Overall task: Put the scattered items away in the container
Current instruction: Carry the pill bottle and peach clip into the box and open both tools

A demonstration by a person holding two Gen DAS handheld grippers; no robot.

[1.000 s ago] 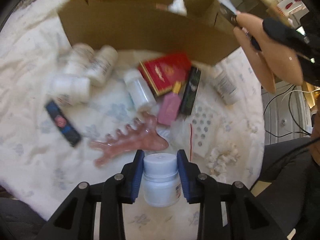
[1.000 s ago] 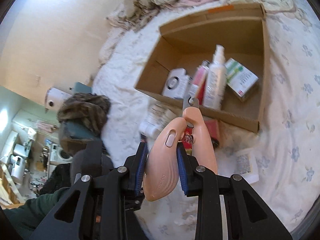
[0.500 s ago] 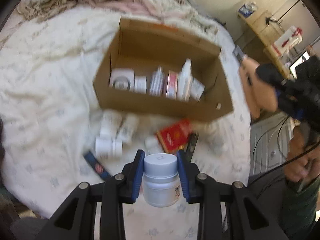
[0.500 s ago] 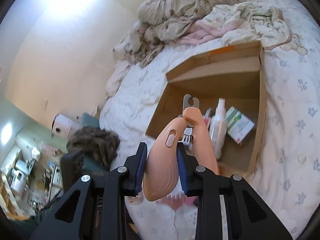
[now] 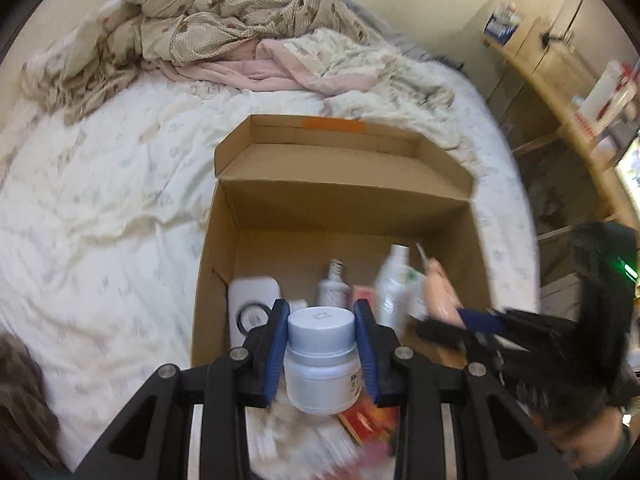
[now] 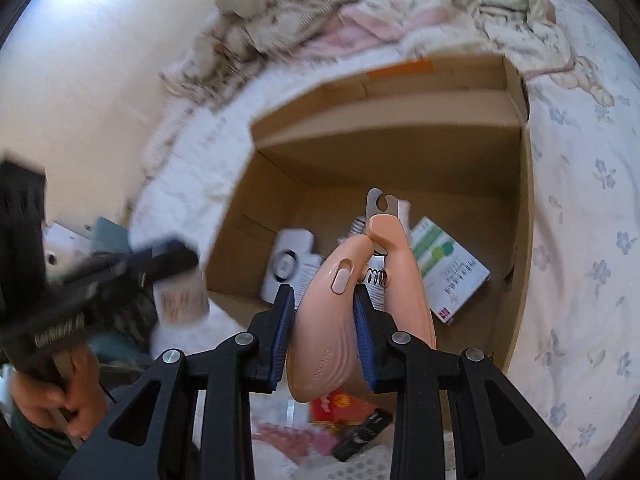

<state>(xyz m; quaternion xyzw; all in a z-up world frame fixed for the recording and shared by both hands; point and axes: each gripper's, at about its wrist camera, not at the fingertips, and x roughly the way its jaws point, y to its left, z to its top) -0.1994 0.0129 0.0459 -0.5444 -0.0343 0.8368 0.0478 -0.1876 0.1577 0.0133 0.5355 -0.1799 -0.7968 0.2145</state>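
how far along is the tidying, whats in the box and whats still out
Partly done. Already in the cardboard box: a white device, a spray bottle and a green-and-white carton. In hand: the left tongs grip a white jar, and the right tongs grip a peach nail clipper, both over the box. Left on the bed: a red packet and a pink item.

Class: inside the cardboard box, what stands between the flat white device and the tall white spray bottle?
In the left wrist view, a small clear bottle with a threaded neck stands between the flat white device and the white spray bottle, inside the cardboard box.
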